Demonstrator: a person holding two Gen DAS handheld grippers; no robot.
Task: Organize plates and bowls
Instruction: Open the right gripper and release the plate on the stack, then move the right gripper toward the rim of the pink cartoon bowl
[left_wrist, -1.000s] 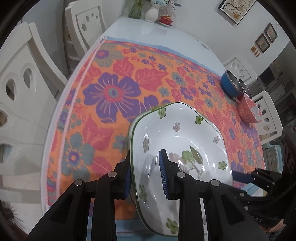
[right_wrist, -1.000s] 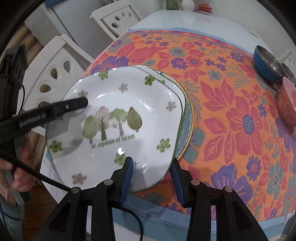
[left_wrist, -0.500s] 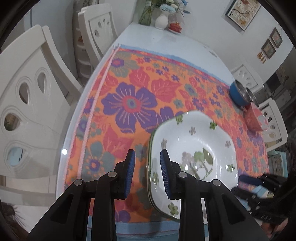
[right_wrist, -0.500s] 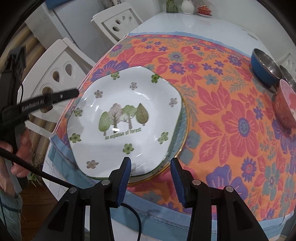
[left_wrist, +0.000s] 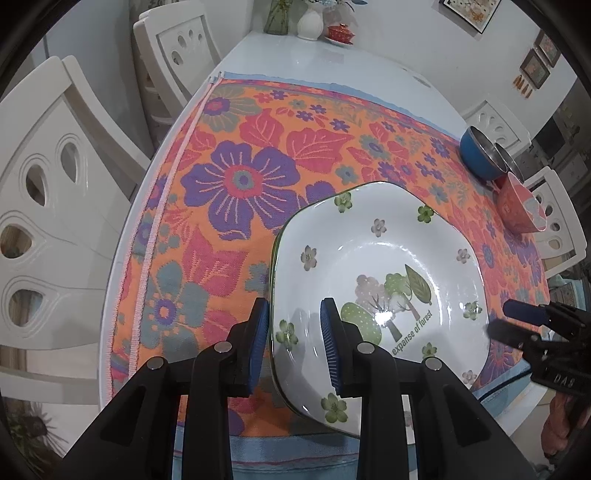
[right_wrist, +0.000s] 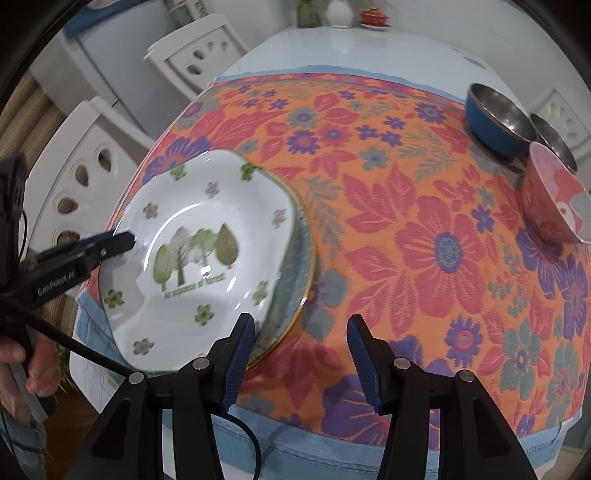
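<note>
The tree-print plate (right_wrist: 199, 258), stacked on another plate at eight o'clock, was apparently released by the left gripper (left_wrist: 293, 345), while the empty, opening right gripper (right_wrist: 301, 360) awaited the two-o'clock bowls (right_wrist: 498, 118).

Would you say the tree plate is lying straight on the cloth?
No, the tree plate sits on another plate, whose rim shows beneath it.

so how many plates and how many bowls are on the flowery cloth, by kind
plates: 2. The white tree-print plate sits on a gold-rimmed plate that shows only at its edge.
bowls: 3. A blue bowl, a second steel-lined bowl largely hidden behind it, and a red patterned bowl.
total: 5
</note>
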